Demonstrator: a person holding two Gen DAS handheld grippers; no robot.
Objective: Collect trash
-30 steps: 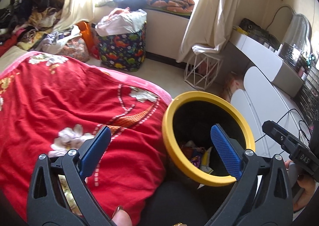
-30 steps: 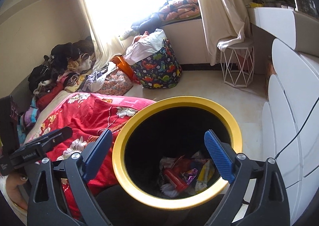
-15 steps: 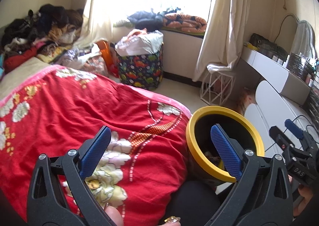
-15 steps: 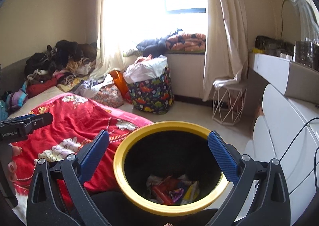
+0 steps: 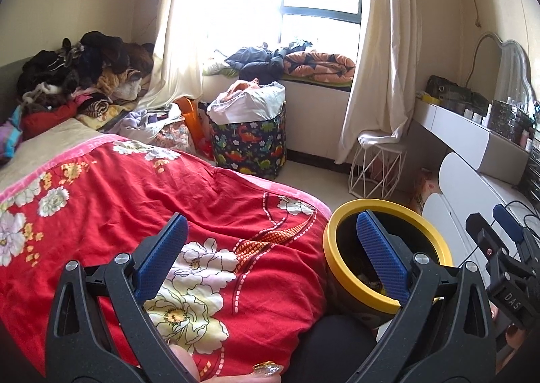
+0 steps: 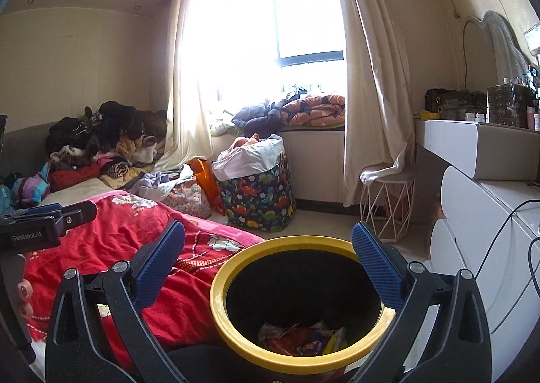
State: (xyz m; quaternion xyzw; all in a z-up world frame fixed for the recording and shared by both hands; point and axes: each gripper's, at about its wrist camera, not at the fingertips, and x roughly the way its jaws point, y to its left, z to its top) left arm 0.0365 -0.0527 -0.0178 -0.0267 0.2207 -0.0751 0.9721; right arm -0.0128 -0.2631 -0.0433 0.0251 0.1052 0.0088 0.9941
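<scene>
Two tongs hang spread wide with nothing between their blue pads. The left tongs (image 5: 270,251) hover over the red floral blanket (image 5: 141,194) on the bed, beside the bin (image 5: 388,307), with one pad over the blanket and the other over the bin's mouth. The right tongs (image 6: 270,259) sit directly above the bin (image 6: 303,357), framing its yellow rim. The bin is black inside and stands just beside the bed's edge, touching the blanket. Trash (image 6: 303,337), a heap of crumpled wrappers in red, white and yellow, lies at the bottom of the bin. Beyond the bin, a dinosaur-print basket (image 6: 258,200) stuffed with laundry stands on the floor under the window, and a white wire stool (image 6: 388,204) stands to the right of it, near the curtain.
</scene>
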